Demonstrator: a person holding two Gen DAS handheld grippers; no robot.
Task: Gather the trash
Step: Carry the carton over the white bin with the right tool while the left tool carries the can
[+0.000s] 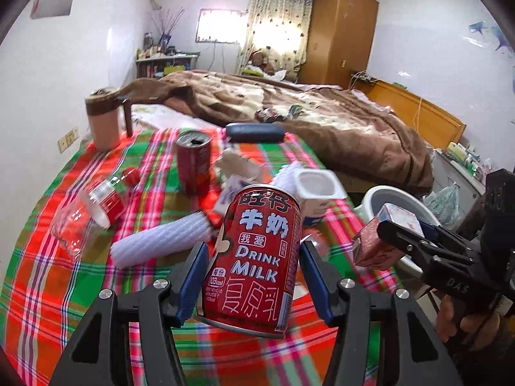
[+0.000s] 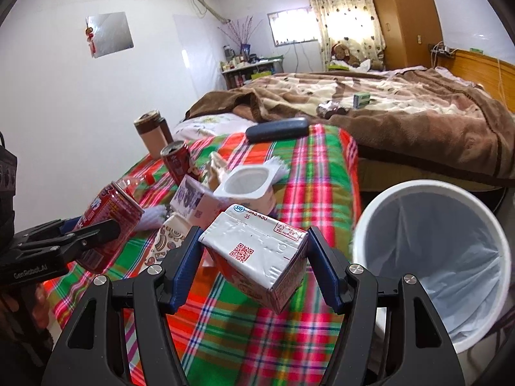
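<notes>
My left gripper is shut on a red milk can and holds it tilted above the plaid tablecloth; the can also shows in the right wrist view. My right gripper is shut on a white and red milk carton, held above the table's right edge, left of a white lined trash bin. The carton shows in the left wrist view. On the table lie a second red can, a clear plastic bottle, a white yogurt cup and white foam sleeves.
A brown thermos mug stands at the table's far left corner. A dark glasses case lies at the far edge. A bed with a brown blanket is behind the table. The bin stands on the floor, right of the table.
</notes>
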